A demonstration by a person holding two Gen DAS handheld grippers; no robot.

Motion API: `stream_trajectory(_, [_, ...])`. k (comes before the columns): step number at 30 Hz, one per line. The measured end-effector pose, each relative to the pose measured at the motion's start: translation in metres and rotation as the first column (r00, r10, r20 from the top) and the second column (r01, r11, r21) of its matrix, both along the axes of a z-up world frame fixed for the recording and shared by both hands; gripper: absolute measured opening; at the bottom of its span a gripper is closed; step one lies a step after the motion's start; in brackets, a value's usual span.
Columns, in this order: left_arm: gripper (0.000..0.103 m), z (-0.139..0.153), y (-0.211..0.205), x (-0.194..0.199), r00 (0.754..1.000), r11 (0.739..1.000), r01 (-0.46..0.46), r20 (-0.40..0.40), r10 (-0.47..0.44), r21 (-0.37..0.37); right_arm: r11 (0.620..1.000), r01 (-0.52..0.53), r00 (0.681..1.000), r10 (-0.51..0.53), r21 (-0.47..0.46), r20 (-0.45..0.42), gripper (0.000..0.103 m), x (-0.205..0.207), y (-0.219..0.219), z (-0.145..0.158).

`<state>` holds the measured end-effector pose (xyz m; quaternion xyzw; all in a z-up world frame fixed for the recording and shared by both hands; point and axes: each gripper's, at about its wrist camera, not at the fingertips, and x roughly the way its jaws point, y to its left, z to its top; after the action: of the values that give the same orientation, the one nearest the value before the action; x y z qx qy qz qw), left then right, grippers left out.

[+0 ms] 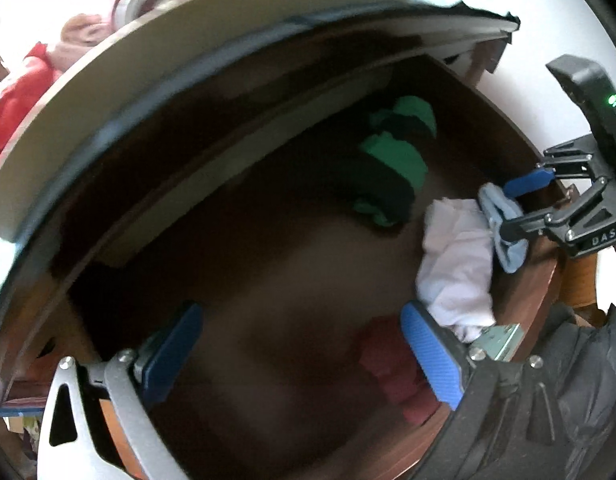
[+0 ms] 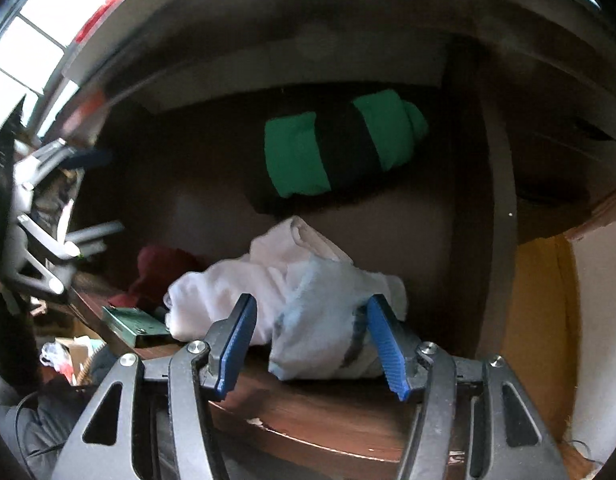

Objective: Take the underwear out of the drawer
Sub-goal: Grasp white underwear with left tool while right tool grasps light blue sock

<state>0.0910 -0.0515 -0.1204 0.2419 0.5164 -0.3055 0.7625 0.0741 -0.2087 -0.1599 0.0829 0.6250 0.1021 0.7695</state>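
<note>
The drawer stands pulled out, dark brown inside. A green-and-black folded pair of underwear lies at its back. Near the front wall a light blue garment sits on a crumpled white one. My right gripper points down over the light blue garment, its blue pads either side of it: the right pad touches the cloth, the left pad stands clear. In the left wrist view the right gripper straddles that garment. My left gripper hangs open over the drawer's bare middle, holding nothing.
A dark red cloth lies in the front corner beside a green metal plate on the drawer's front wall. The tabletop overhangs the drawer's back, with red and pink clothes on it. A dark sleeve is at lower right.
</note>
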Motion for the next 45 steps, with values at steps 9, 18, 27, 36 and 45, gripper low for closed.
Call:
stream_trajectory(9, [0.101, 0.014, 0.017, 0.016, 1.000, 0.999, -0.004, 0.008, 0.004, -0.048, 0.964, -0.210, 0.968, 0.181, -0.162, -0.175, 0.059, 0.012, 0.020, -0.012])
stream_trajectory(18, [0.101, -0.002, -0.050, -0.005, 0.975, 0.976, 0.216, -0.046, -0.216, -0.017, 0.993, -0.072, 0.995, 0.065, -0.099, -0.075, 0.020, 0.018, -0.027, 0.009])
stream_trajectory(27, [0.098, -0.037, -0.115, 0.001, 0.919, 0.945, 0.327, -0.242, -0.312, 0.022, 0.970, 0.138, 0.980, -0.162, 0.199, 0.111, 0.020, -0.001, -0.086, 0.043])
stream_trajectory(36, [0.098, -0.078, -0.148, 0.004, 0.852, 0.942, 0.322, -0.465, -0.242, 0.099, 0.942, 0.125, 0.943, -0.210, 0.310, 0.258, 0.020, -0.032, -0.117, 0.075])
stream_trajectory(45, [0.065, -0.084, -0.153, -0.005, 0.775, 0.957, 0.285, -0.599, -0.201, 0.048, 0.930, 0.146, 0.925, -0.250, 0.338, 0.287, 0.020, -0.051, -0.121, 0.077])
